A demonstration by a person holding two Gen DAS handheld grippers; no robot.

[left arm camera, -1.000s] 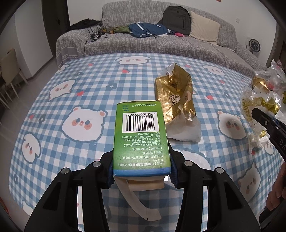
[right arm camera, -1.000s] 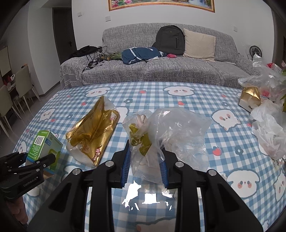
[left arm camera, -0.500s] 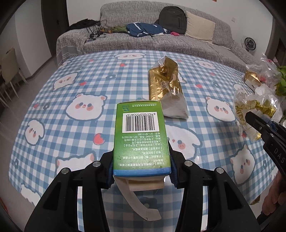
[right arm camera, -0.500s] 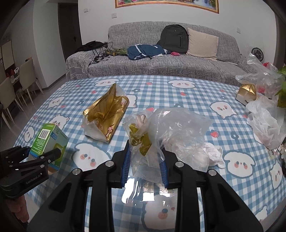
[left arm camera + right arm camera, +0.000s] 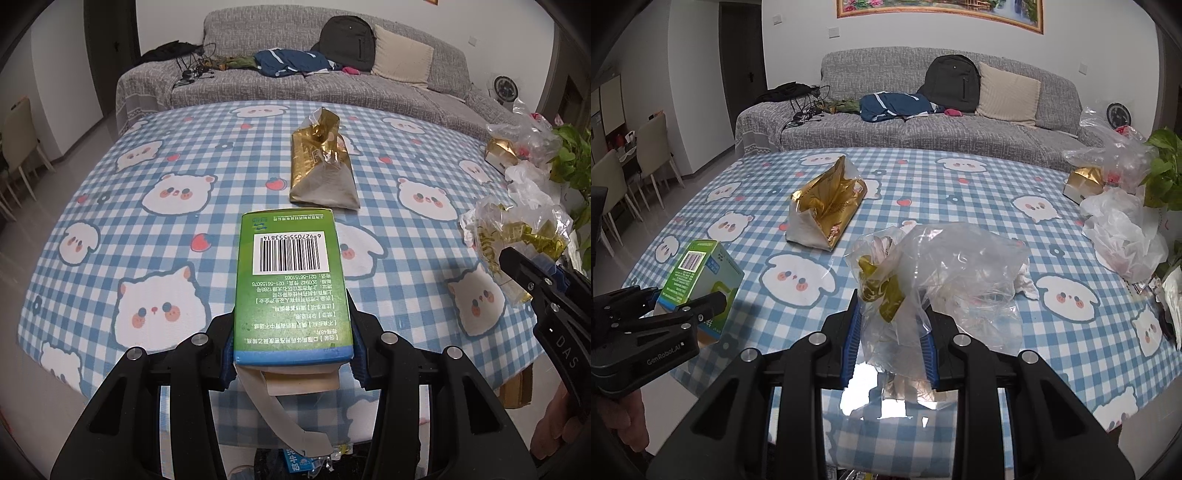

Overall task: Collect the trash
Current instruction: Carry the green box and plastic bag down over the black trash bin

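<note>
Left gripper clamped on green carton, right gripper clamped on clear plastic bag; both lifted clear of tabletop for binning.

Crumpled gold foil bag near the middle of the round checked-cloth table, clear plastic bags along its right edge, grey sofa behind

gold bag on checked tablecloth
</note>
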